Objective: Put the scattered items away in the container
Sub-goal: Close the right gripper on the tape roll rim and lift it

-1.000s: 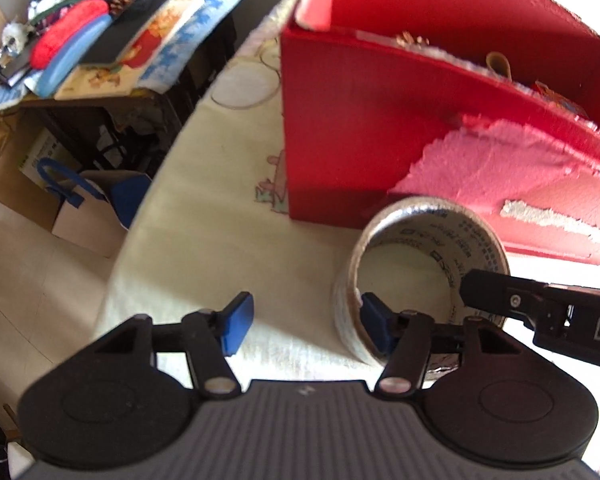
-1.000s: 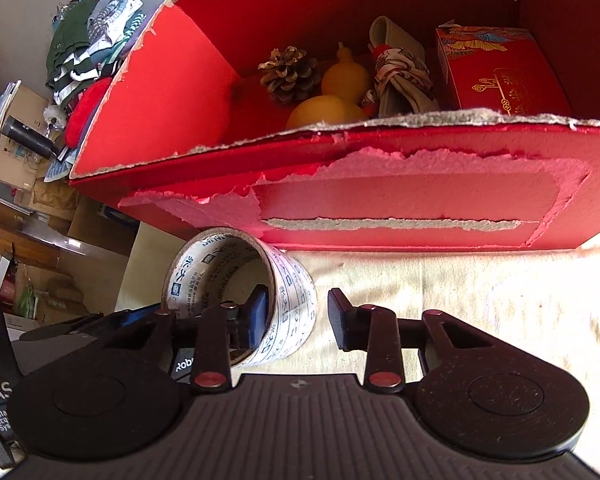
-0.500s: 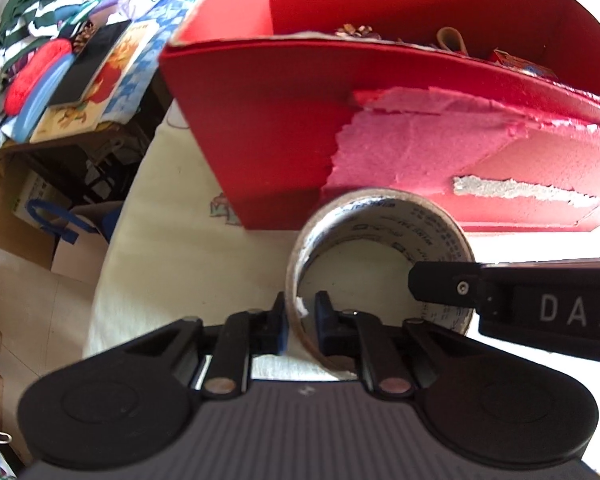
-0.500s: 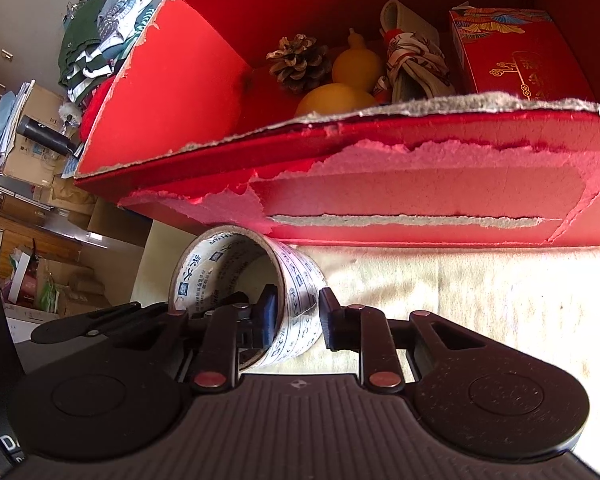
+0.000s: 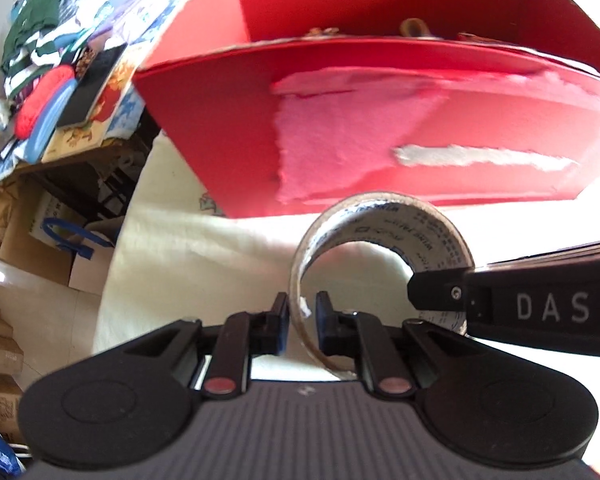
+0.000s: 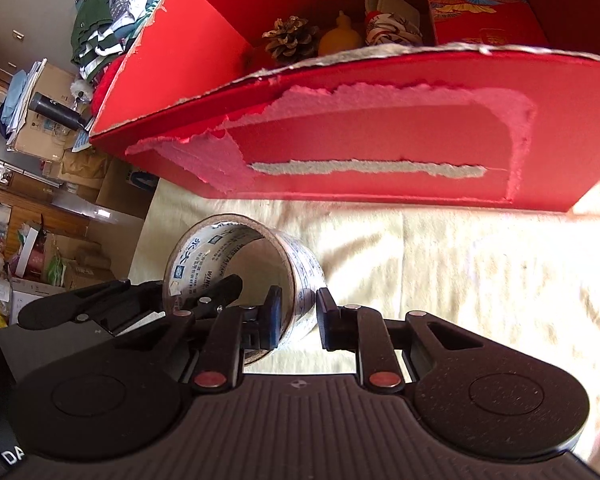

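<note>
Two grippers clamp one tape roll (image 6: 240,276) before the red box (image 6: 380,128): left gripper (image 5: 302,314) shut on its wall, right gripper (image 6: 298,316) closing on the opposite wall. Next: lift over the rim.

Torn matt cardboard box (image 6: 380,136); glossy tape roll (image 6: 308,276); wrinkled cloth (image 6: 460,260).
</note>
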The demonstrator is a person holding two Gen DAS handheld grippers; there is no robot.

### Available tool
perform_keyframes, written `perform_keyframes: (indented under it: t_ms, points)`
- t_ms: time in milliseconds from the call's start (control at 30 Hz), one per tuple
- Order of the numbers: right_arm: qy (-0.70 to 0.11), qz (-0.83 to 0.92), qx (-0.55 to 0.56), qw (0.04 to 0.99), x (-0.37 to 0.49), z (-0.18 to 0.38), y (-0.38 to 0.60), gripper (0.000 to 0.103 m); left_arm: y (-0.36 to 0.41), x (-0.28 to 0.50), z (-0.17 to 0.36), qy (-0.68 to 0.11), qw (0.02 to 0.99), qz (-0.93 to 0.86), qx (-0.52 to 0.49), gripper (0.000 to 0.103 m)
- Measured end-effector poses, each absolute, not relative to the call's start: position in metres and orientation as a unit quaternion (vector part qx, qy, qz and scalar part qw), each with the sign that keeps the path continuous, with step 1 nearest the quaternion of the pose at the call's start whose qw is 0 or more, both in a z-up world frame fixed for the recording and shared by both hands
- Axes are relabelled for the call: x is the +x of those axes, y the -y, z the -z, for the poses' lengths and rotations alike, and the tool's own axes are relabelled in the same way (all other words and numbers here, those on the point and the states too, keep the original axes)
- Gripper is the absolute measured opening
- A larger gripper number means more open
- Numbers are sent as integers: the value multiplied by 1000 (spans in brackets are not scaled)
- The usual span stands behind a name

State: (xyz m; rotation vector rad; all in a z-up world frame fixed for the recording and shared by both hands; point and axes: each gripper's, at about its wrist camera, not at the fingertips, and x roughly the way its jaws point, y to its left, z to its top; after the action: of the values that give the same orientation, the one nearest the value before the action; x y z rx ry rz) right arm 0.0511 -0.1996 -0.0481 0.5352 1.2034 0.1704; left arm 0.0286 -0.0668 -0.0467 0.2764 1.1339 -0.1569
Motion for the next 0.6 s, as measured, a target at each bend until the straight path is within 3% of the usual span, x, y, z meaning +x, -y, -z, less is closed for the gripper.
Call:
perform_keyframes:
  t_ms: [267,600]
  points:
    - [-545,-20,272,793,-5,30,259,19,133,-4,28,-508,819,167,209,10]
    - [-471,57,286,833,-49,-27,324,19,229,-32,-27,-413,825,271,275,10]
